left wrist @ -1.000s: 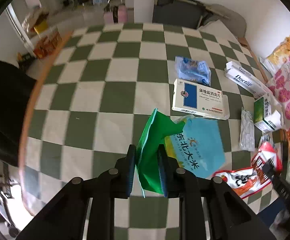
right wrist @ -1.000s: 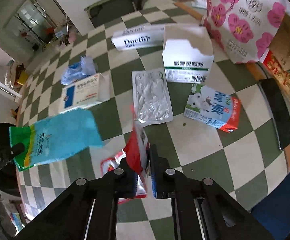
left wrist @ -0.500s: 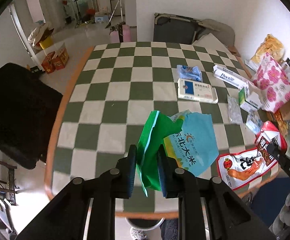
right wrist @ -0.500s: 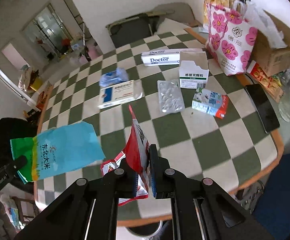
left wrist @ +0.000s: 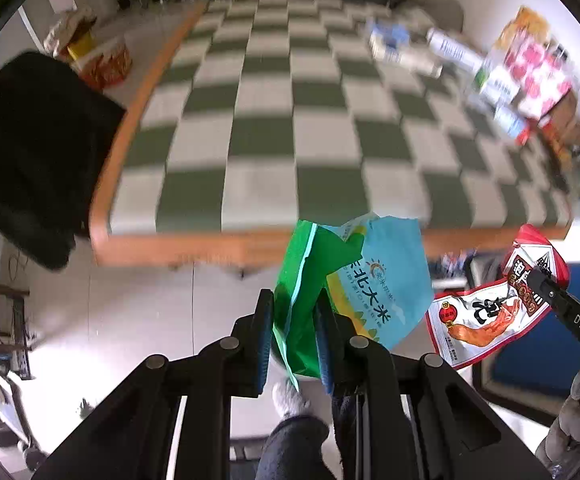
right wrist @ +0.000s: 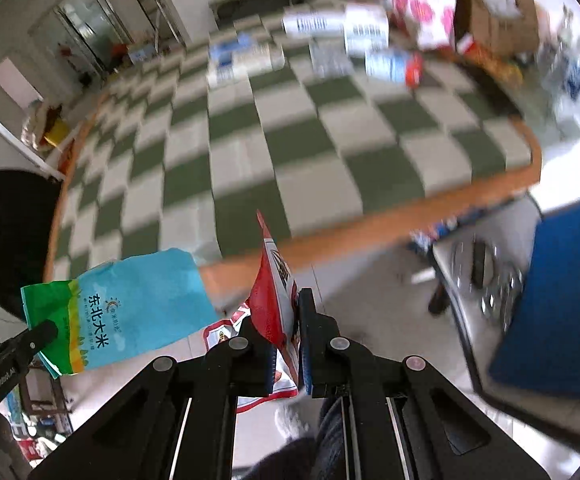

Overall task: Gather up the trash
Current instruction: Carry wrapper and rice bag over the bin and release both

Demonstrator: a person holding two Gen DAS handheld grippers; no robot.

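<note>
Both wrappers (left wrist: 370, 284) (right wrist: 275, 304) apparently off-table now.

Both wrist views off the near edge, facing across the shared checkered table (left wrist: 290, 128).

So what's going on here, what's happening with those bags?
A person is collecting trash with a handheld gripper in each hand. The left gripper is shut on a blue and green rice bag, and the right gripper is shut on a red and white snack packet. Both are held in the air just off the near edge of the checkered table. Boxes and packets, blurred here, lie at the table's far right.
</note>
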